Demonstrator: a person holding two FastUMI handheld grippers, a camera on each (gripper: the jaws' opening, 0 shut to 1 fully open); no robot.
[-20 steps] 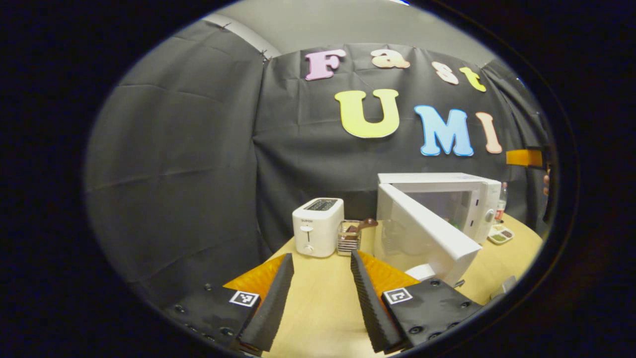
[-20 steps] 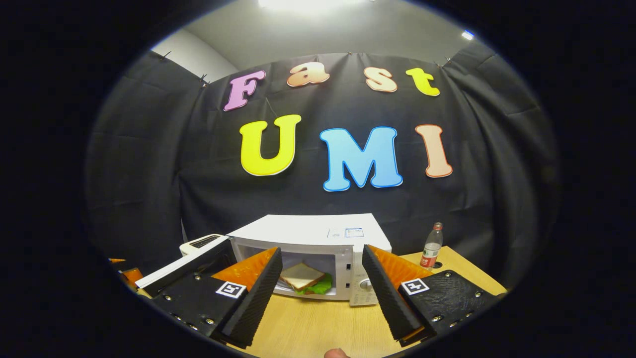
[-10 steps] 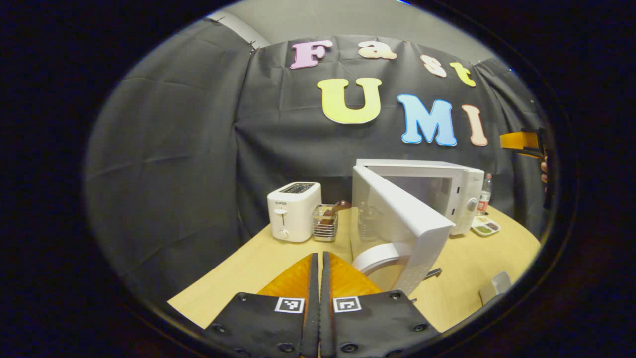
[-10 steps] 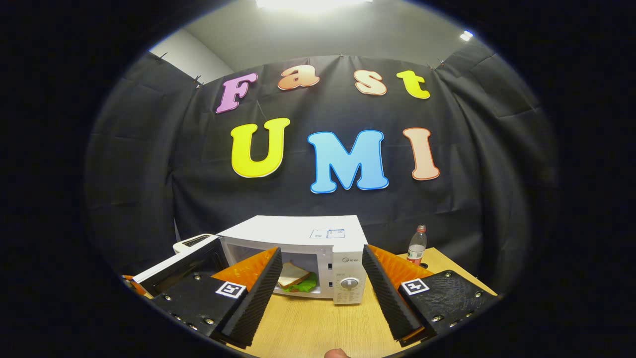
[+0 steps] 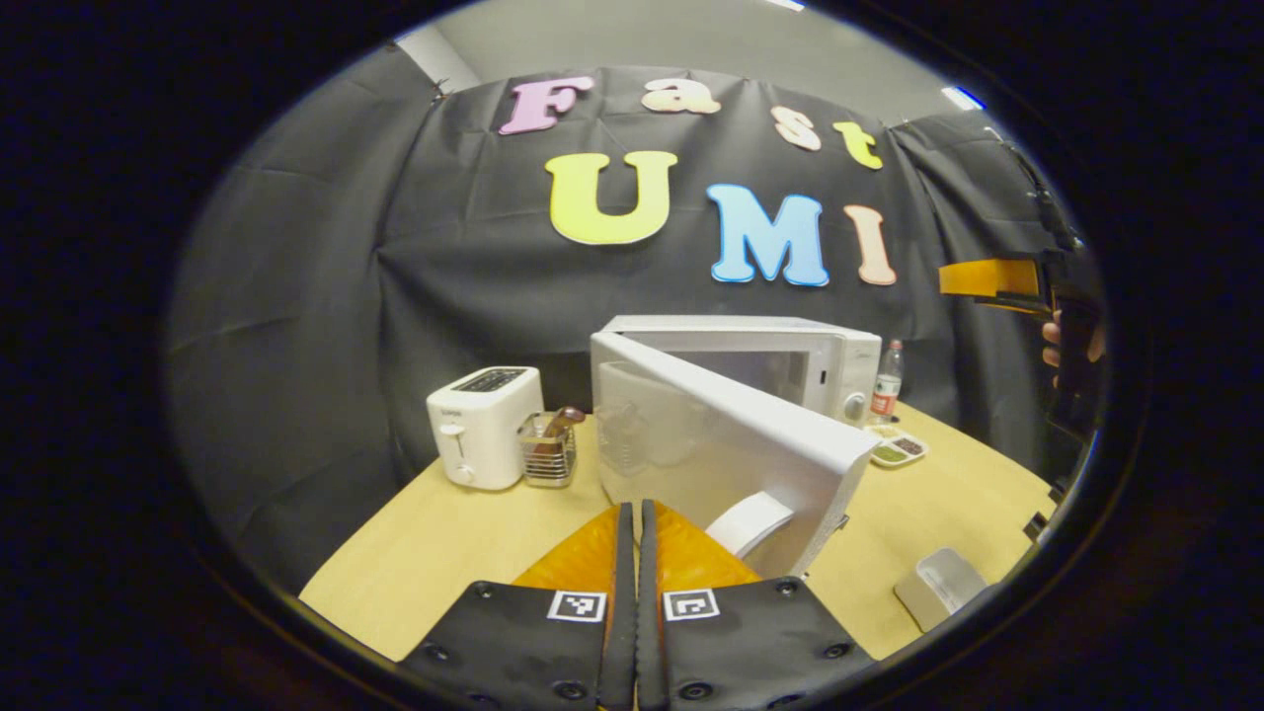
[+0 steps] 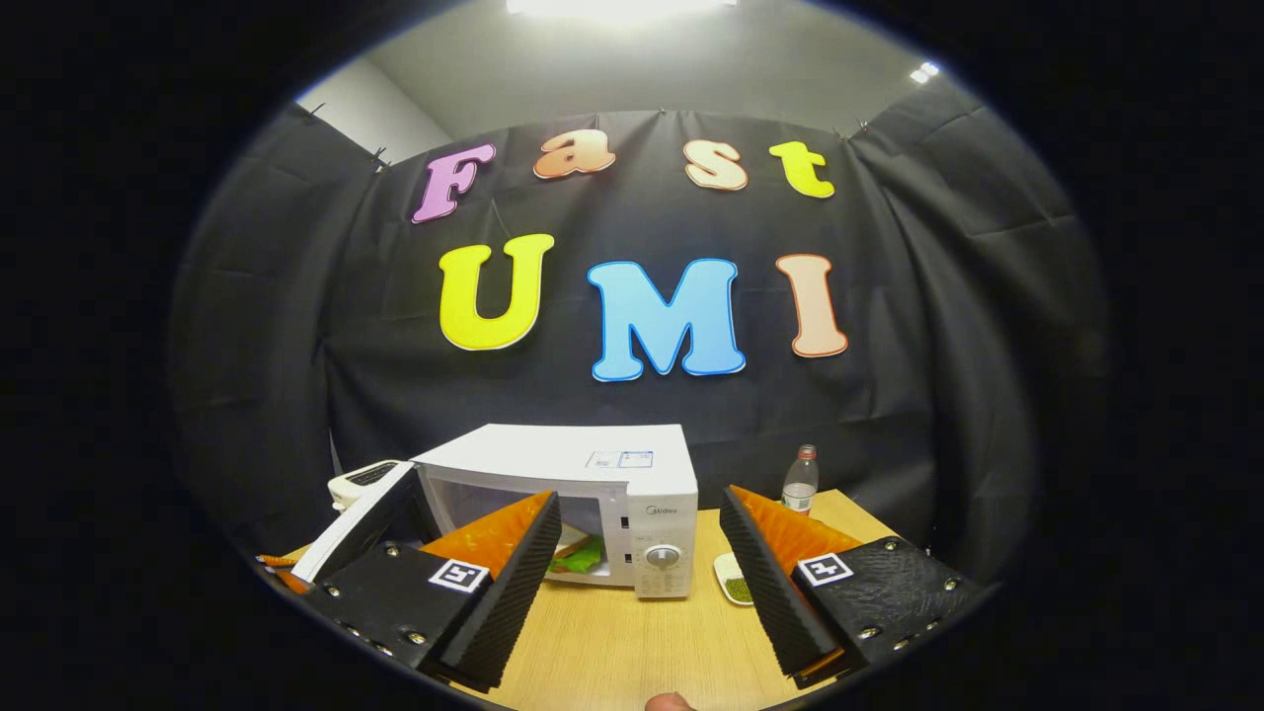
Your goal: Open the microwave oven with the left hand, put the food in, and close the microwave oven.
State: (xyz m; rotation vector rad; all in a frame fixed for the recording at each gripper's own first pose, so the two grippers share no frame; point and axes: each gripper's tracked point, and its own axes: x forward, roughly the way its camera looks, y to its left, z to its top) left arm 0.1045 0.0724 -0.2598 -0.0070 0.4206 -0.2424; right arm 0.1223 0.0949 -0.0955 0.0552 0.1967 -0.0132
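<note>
Here, on a pale wooden desk in a black-draped booth, a white microwave oven stands with its door swung partway out toward the left tool. That tool's two fingers are pressed flat together with nothing between them, and it hangs low over the desk just in front of the door's outer face. In the right gripper view, the right tool is spread wide and holds nothing, raised above the desk and facing the oven's front. The food, a sandwich with green leaves showing, lies inside the oven chamber, partly hidden behind one finger of the right tool. To the left of the oven sit a white toaster and, just beside it, a small wire basket holding something brown. On the other side, a plastic bottle stands near the oven's control panel, with a small divided dish on the desk in front of it. At the far right edge of the left gripper view, a hand grips the right tool.
</note>
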